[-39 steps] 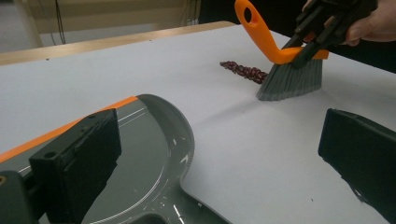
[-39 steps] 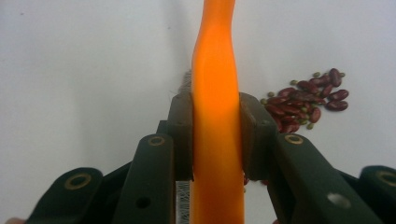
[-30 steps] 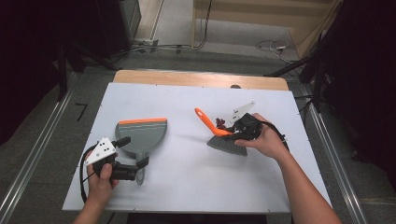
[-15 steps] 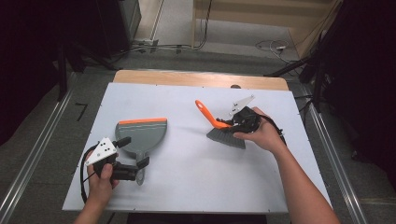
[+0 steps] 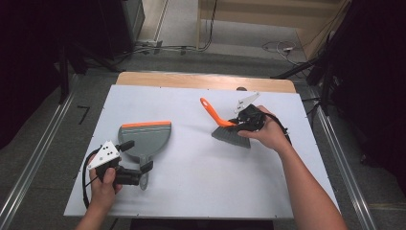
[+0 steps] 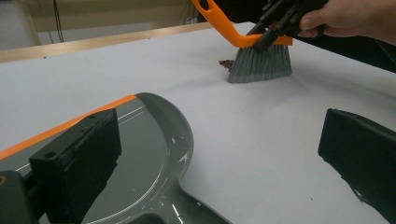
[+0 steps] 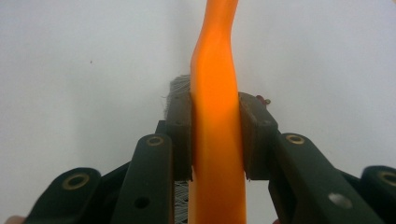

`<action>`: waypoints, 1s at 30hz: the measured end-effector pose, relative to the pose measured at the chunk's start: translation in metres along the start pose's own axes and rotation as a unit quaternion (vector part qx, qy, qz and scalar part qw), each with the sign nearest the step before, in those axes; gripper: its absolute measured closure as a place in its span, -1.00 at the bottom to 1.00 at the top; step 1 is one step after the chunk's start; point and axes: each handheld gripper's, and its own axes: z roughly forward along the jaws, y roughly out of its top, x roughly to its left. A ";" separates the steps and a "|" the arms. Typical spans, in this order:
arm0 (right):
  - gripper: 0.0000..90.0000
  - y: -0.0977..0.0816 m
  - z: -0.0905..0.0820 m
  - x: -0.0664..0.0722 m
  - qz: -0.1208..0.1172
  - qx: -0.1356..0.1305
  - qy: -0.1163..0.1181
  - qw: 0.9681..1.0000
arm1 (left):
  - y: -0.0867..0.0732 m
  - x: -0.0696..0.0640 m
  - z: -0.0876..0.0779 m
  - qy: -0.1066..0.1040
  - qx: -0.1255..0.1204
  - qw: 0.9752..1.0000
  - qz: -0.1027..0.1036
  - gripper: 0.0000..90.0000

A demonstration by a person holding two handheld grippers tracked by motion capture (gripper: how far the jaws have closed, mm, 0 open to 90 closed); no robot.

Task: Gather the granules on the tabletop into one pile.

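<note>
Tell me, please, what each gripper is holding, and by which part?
The right gripper clamps the brush by its orange handle, near the bristles. The left gripper is open at the dustpan, holding nothing.

brush (image 5: pixel 229 128): orange handle, grey bristles | dustpan (image 5: pixel 146 139): grey, orange front lip | debris (image 6: pixel 226 64) at brush's 9 o'clock: dark red | table (image 5: pixel 201 182): white, wooden far edge | gripper jaws: black

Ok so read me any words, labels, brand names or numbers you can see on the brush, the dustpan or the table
There are none to read.
Brush: plain orange handle and grey bristles, no print.
Dustpan: grey with an orange lip, no label.
Table: bare white top, no writing.
Grey plate on the left tool: small holes but no lettering.
</note>
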 end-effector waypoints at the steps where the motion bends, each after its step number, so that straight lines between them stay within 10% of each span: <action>1: 0.50 0.000 0.000 -0.001 0.004 -0.002 0.000 1.000 | 0.000 0.000 0.000 0.000 -0.001 1.000 0.000 -1.00; 30: 0.50 0.006 0.006 -0.023 0.017 -0.010 -0.010 1.000 | 0.000 0.000 0.000 -0.002 -0.001 1.000 -0.002 -1.00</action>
